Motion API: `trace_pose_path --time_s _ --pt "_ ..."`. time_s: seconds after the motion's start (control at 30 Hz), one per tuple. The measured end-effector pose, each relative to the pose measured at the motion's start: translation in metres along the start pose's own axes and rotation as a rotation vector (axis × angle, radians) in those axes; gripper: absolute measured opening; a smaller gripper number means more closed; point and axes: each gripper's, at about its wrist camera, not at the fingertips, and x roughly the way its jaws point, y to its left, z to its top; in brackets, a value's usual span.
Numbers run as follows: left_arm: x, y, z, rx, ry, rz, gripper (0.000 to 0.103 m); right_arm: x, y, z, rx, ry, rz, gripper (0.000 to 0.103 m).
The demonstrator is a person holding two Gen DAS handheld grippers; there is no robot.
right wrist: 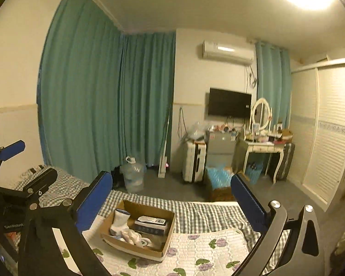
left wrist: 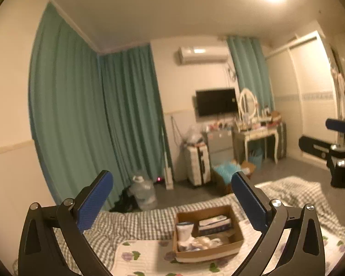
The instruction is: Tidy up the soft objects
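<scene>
A shallow cardboard box (left wrist: pixel 235 245) (right wrist: pixel 166 246) sits on the bed's floral quilt (left wrist: pixel 147 258) (right wrist: pixel 202 250). Inside lie white socks (left wrist: pixel 184 232) (right wrist: pixel 120 223), a loose white cloth heap (left wrist: pixel 205 242) (right wrist: pixel 133 235) and a dark folded bundle (left wrist: pixel 215 224) (right wrist: pixel 150 225). My left gripper (left wrist: pixel 172 201) is open and empty, held above the bed with the box below and ahead. My right gripper (right wrist: pixel 171 201) is open and empty, also raised above the box. The left gripper's body shows at the left edge of the right wrist view (right wrist: pixel 23 191).
A checked blanket (left wrist: pixel 135 224) (right wrist: pixel 195 211) covers the bed beyond the quilt. On the floor past the bed stand a water jug (left wrist: pixel 143 193) (right wrist: pixel 133 176), a suitcase (right wrist: pixel 193 161), a box with blue stuffing (right wrist: pixel 218 179) and a dressing table (right wrist: pixel 262 147). Teal curtains (right wrist: pixel 99 92) hang left.
</scene>
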Motion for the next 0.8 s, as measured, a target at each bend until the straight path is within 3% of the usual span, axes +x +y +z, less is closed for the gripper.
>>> trace_pose_path --time_s 0.2,0.37,0.57,0.63,0.7,0.8 --pt "-0.045 0.004 -0.017 -0.038 -0.077 0.000 0.103 -0.061 0.008 -0.012 -0.009 -0.022 -0.017 0.103" --pt "-0.048 0.000 -0.070 -0.081 -0.061 -0.029 0.103 -0.084 0.015 -0.063 0.034 -0.053 0.003 0.103" --pt "-0.022 -0.012 -0.155 -0.079 0.050 0.027 0.103 -0.055 0.026 -0.169 0.063 -0.022 -0.007 0.103" --pt "-0.009 -0.011 -0.179 -0.113 0.115 0.013 0.103 -0.037 0.025 -0.201 0.109 0.047 0.006 0.103" --pt "0.007 -0.012 -0.197 -0.134 0.178 0.010 0.103 -0.019 0.019 -0.216 0.147 0.104 0.008 0.103" --pt "0.011 -0.018 -0.204 -0.115 0.200 0.012 0.103 -0.009 0.020 -0.226 0.122 0.141 -0.012 0.103"
